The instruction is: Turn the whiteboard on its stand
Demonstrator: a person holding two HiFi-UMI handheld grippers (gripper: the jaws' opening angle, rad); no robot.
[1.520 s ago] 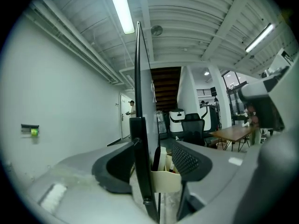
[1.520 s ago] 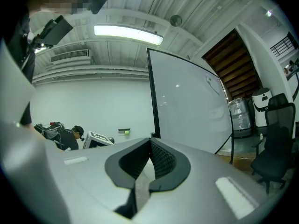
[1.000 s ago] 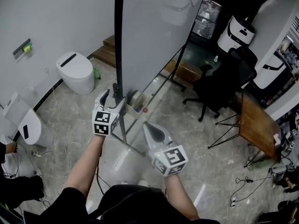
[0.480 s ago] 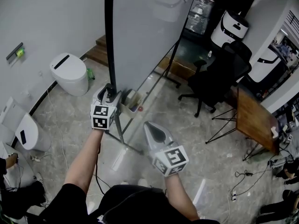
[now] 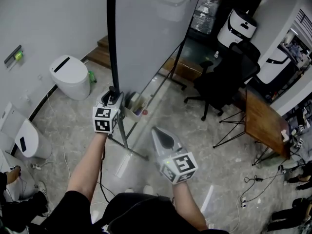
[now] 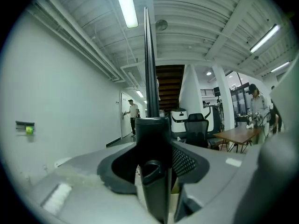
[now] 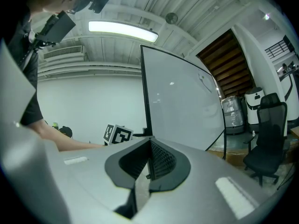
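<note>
Head view: the left hand-held gripper (image 5: 113, 93) is gripping the black edge (image 5: 112, 43) of the white whiteboard (image 5: 151, 28). Just right of it, a pale tray (image 5: 129, 101) is holding a small red object (image 5: 145, 112).
Left gripper view: the jaws, just closing, are pressing that edge.
Right gripper view: the right hand-held gripper (image 7: 149, 146) is sitting closed, empty.

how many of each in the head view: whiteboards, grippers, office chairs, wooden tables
whiteboard: 1
grippers: 2 (left gripper, jaws just closed onto the whiteboard's black edge; right gripper, shut and empty)
office chair: 1
wooden table: 1
total: 5
</note>
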